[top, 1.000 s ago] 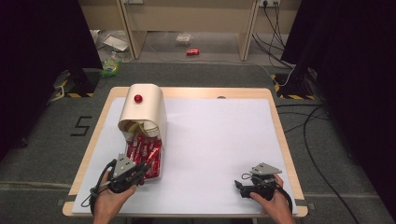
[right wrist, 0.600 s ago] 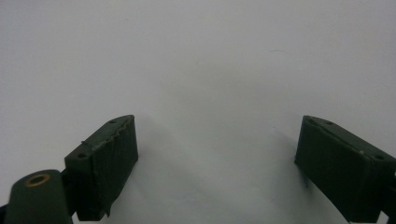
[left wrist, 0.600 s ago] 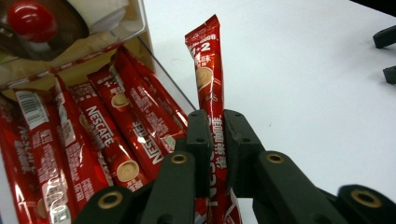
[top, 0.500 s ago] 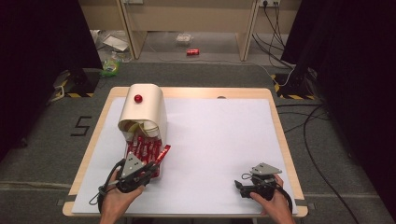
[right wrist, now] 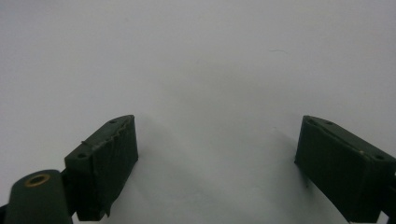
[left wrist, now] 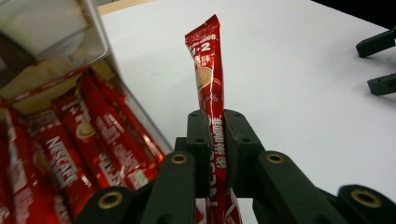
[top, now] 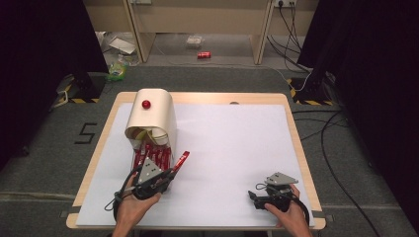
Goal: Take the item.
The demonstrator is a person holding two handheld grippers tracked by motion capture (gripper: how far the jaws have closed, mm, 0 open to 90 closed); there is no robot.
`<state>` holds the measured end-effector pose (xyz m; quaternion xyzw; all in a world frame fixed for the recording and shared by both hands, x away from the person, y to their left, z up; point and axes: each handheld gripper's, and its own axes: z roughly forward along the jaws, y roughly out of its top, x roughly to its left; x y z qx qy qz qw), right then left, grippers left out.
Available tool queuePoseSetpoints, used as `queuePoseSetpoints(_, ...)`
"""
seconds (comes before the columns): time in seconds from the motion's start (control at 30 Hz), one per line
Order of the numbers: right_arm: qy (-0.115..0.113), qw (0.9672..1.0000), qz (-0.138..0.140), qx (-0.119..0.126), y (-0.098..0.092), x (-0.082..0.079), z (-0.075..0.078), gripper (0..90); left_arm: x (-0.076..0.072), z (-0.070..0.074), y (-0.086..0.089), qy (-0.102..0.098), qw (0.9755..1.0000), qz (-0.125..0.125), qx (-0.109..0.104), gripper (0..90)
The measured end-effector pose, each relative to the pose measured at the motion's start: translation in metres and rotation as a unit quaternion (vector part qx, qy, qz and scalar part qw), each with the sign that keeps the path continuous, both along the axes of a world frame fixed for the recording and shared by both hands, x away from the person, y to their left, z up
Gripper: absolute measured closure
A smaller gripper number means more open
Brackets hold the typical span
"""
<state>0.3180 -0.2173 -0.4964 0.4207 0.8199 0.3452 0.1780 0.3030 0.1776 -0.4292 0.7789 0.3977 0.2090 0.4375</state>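
Observation:
A red coffee stick sachet stands up between the black jaws of my left gripper, which is shut on it. From above, the same sachet juts up and right from my left gripper at the table's front left. Just beside it lies a clear tray of several red sachets, under a cream dispenser box with a red knob. In the left gripper view the tray's sachets lie at the left. My right gripper rests open at the front right over bare white surface.
The white mat covers a wooden table. Cables and clutter lie on the floor behind and to the right. Black curtains flank both sides.
My left gripper has lifted a single sachet out of the tray and drawn it right and toward the front. The right gripper has stayed still.

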Motion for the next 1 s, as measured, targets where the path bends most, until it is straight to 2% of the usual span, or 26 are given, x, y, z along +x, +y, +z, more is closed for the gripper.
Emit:
queuePoseSetpoints(0.13,0.0,1.0,0.0,0.0,0.0,0.0,0.0,13.2,0.003,0.0,-0.009,-0.001,0.9999,-0.01,0.002,80.8)
queuePoseSetpoints(0.37,0.0,1.0,0.0,0.0,0.0,0.0,0.0,13.2,0.01,0.002,-0.014,-0.004,0.9999,-0.007,-0.006,80.9)
queuePoseSetpoints(0.57,0.0,1.0,0.0,0.0,0.0,0.0,0.0,13.2,0.016,0.0,-0.023,-0.002,0.9999,-0.01,-0.004,80.9)
queuePoseSetpoints(0.8,0.001,1.0,0.0,0.0,0.0,0.0,0.0,13.2,0.027,-0.004,-0.036,0.007,0.9999,-0.012,-0.001,80.8)
queuePoseSetpoints(1.0,0.0,1.0,0.0,0.0,0.0,0.0,0.0,13.2,0.036,-0.01,-0.045,0.015,0.9998,-0.008,0.009,80.8)
